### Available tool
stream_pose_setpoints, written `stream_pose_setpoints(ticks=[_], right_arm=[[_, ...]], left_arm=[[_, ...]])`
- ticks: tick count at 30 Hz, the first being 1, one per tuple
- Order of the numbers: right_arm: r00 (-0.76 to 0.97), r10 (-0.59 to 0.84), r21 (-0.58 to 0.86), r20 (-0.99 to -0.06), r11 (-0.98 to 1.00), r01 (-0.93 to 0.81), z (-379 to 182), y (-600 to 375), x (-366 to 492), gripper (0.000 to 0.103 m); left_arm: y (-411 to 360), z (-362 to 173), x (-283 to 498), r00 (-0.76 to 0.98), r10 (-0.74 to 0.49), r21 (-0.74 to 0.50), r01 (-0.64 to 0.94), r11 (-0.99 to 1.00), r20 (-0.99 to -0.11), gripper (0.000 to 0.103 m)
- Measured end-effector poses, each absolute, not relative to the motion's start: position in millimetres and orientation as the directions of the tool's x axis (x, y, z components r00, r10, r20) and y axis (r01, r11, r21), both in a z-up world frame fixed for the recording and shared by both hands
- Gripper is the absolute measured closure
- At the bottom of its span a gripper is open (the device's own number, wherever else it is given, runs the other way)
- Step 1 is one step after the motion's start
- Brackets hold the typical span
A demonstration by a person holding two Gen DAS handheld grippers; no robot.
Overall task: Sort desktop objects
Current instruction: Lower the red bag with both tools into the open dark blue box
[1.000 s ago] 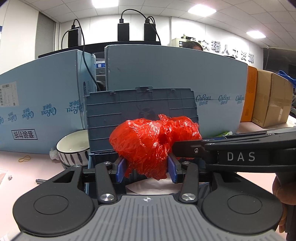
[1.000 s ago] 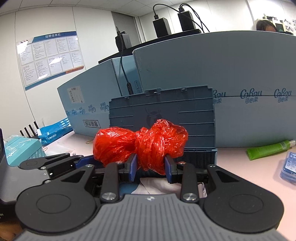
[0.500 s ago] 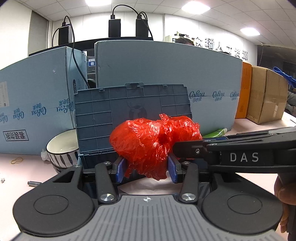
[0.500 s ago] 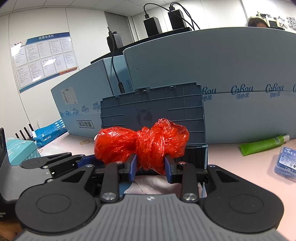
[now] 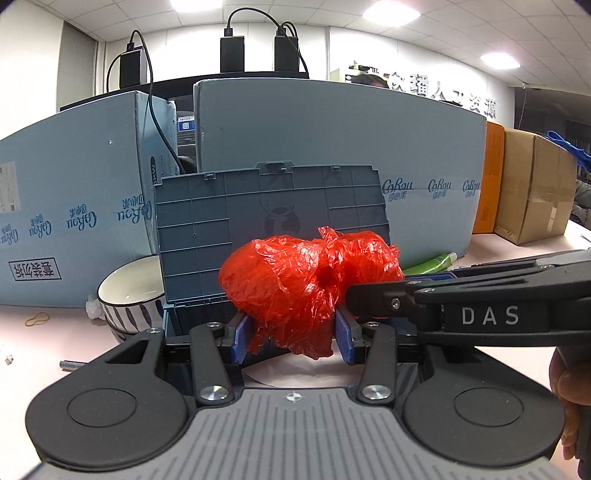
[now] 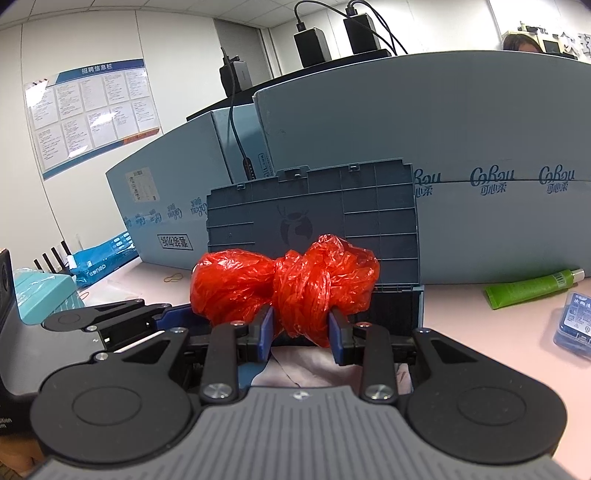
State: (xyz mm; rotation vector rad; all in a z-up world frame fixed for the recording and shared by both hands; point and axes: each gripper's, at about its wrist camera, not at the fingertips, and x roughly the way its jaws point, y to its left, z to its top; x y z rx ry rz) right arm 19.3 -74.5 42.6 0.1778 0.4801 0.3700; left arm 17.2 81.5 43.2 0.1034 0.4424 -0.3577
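Both the left gripper (image 5: 293, 341) and the right gripper (image 6: 300, 334) are clamped on the knotted red bag (image 5: 310, 284), held just above the open blue box (image 6: 397, 306), so I think both should lower together and release only once the bag rests inside.

A pale pink desk (image 6: 480, 314) runs across the near scene. Behind it stand two large light-blue cardboard cartons (image 5: 332, 147) printed with dark blue logos, blocking most of the far view. To the far right sit an orange box (image 5: 489, 177) and a brown cardboard box (image 5: 535, 188). The white wall (image 6: 177, 44) on the left carries a blue-bordered notice board (image 6: 92, 114). Recessed ceiling light panels (image 5: 389, 13) glow in the white tiled ceiling, and black chargers with cables (image 5: 232, 53) sit on a dark ledge above the cartons.
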Motion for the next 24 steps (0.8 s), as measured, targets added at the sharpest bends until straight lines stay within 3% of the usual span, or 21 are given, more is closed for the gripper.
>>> stream_pose_setpoints(ticks=[24], right_arm=[[0.805,0.399,0.255,-0.44,0.914,-0.315,38.4,-70.8,21.7,0.068]], left_arm=[[85.8,38.6,19.2,0.832,-0.311,0.014,0.357,0.934,-0.46,0.062]])
